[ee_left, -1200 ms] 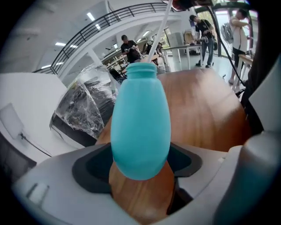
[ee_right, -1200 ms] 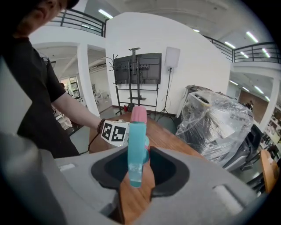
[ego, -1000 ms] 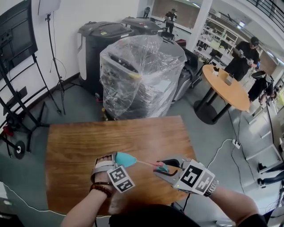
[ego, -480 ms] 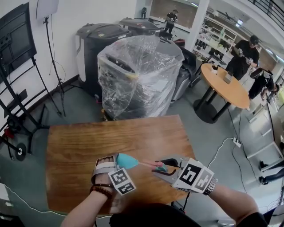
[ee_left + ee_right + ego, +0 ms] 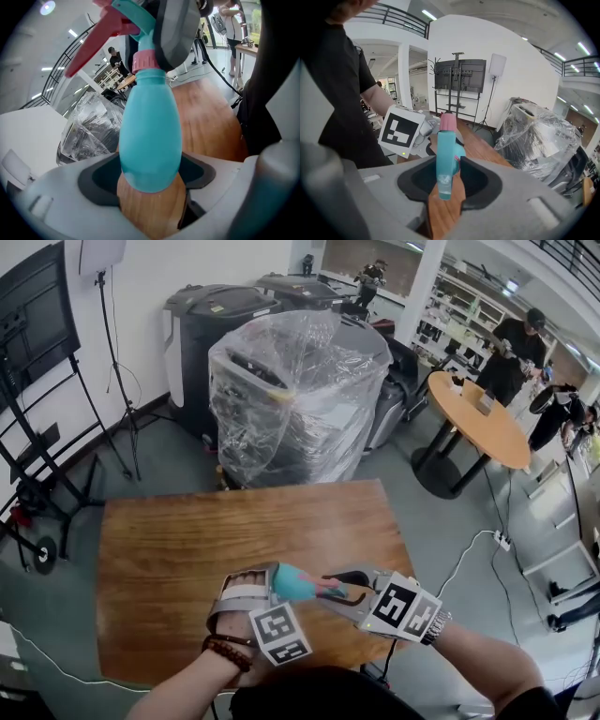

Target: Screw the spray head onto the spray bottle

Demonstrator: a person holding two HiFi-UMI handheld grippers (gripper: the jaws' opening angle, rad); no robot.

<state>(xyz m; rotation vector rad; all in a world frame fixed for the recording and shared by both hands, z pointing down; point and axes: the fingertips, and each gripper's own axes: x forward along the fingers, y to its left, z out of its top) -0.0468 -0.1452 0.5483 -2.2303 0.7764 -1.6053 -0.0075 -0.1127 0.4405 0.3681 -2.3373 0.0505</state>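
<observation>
The teal bottle (image 5: 150, 136) was smooth and egg-shaped, its pink collar (image 5: 146, 60) seemingly seated under the spray head (image 5: 445, 159). My left fingers (image 5: 89, 180) clamped wide round its base. My right fingers (image 5: 410, 180) pinched the head. Both hands tilted down, meeting above the near edge of the surface (image 5: 169, 559).

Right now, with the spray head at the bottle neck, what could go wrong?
1. The pink collar meets the teal bottle in mid-air; any tilt could cross-thread it.
2. The left gripper clamps only the bottle's rounded lower end, so it may spin or slip under torque.
3. The right gripper pinches the spray head narrowly; it could twist loose.
</observation>
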